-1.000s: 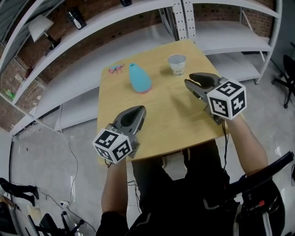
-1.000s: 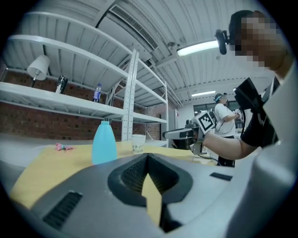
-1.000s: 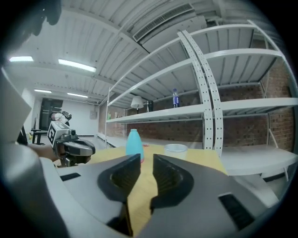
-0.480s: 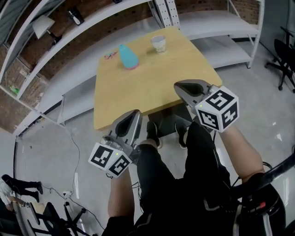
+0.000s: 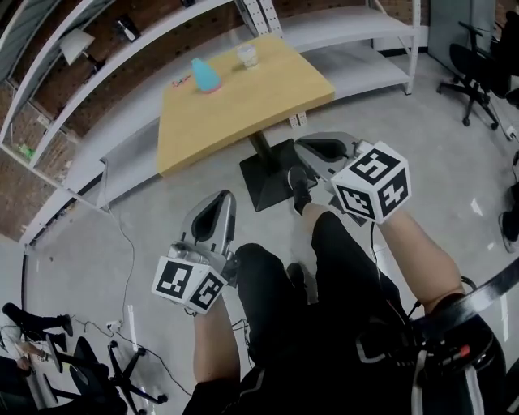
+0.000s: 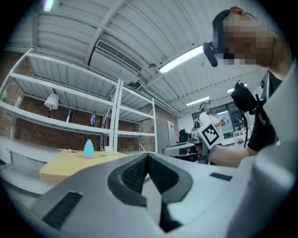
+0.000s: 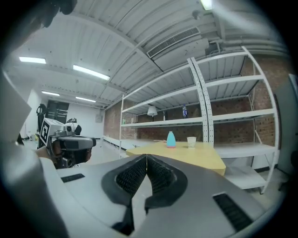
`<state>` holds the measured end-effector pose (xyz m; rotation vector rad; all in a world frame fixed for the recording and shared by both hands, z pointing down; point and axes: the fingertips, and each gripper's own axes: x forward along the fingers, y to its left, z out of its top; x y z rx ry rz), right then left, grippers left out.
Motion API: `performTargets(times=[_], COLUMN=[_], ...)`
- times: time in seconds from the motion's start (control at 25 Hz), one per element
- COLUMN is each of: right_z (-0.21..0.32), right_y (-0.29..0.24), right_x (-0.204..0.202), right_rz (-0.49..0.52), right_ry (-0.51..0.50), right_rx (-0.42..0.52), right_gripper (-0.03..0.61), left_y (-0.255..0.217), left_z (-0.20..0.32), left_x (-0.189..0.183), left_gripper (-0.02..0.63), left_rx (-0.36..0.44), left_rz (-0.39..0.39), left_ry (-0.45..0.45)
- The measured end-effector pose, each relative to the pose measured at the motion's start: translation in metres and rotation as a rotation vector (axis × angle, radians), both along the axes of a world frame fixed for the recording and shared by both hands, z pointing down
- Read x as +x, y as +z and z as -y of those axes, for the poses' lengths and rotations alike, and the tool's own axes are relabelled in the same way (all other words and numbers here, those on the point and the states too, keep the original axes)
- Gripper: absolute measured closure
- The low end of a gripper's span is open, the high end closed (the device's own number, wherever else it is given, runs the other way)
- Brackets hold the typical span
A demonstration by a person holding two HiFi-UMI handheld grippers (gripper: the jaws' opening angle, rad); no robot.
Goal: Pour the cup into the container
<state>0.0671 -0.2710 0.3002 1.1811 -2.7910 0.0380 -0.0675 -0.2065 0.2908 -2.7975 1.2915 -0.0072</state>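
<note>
Table (image 5: 243, 101): pale yellow. Container (image 5: 204, 74): turquoise, pink base. Cup (image 5: 247, 55): white. Left gripper (image 5: 225, 198), right gripper (image 5: 302, 147): grey, black-and-white square markers.

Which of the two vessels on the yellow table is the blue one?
The taller, rounded container, left of the short white cup in the head view.

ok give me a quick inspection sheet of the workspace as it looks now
surface: wooden table, standing apart from the person
job's things: cup upright; blue container upright beside it, not touching
clutter: small pink item near the container
grippers: left gripper and right gripper off the table, fingers together, nothing between them
cables: loose cable on the floor
surroundings: white shelving, brick wall, office chair
</note>
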Motion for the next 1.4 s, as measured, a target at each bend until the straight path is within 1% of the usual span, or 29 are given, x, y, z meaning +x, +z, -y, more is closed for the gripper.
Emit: performTargets(times=[0.08, 0.16, 0.36, 0.52, 0.72, 0.88, 1.08, 1.28, 1.4], right_z=[-0.036, -0.070, -0.161, -0.231, -0.318, -0.392, -0.498, -0.603, -0.663], right_y=[-0.006, -0.013, -0.024, -0.024, -0.018, -0.020, -0.013, -0.018, -0.024], right_x=[0.003, 0.006, 0.010, 0.026, 0.061, 0.080, 0.094, 0.108, 0.116], right_rz=[-0.015, -0.011, -0.001, 0.012, 0.044, 0.056, 0.056, 0.055, 0.057], right_ry=[-0.003, -0.001, -0.014, -0.010, 0.012, 0.018, 0.017, 0.016, 0.015], right_rx=[0.010, 0.021, 0.042, 0.039, 0.005, 0.010, 0.002, 0.011, 0.022], right_gripper=[0.575, 0.576, 0.577, 0.577, 0.577, 0.577, 0.577, 0.577, 0.577], left_y=[0.001, 0.003, 0.013, 0.015, 0.017, 0.004, 0.008, -0.003, -0.005], left_z=[-0.036, -0.068, -0.152, -0.223, -0.311, -0.387, -0.494, -0.605, -0.672], left_x=[0.001, 0.003, 0.012, 0.028, 0.058, 0.080, 0.094, 0.102, 0.113], left_gripper=[0.612, 0.612, 0.612, 0.612, 0.612, 0.612, 0.612, 0.612, 0.612], left_rx=[-0.009, -0.013, 0.001, -0.034, -0.073, -0.061, -0.078, -0.076, -0.064], left_rz=[-0.021, -0.009, 0.087, 0.051, 0.040, 0.028, 0.015, -0.034, -0.022], left_ry=[-0.005, -0.011, -0.067, -0.037, -0.028, -0.018, -0.034, -0.049, -0.049])
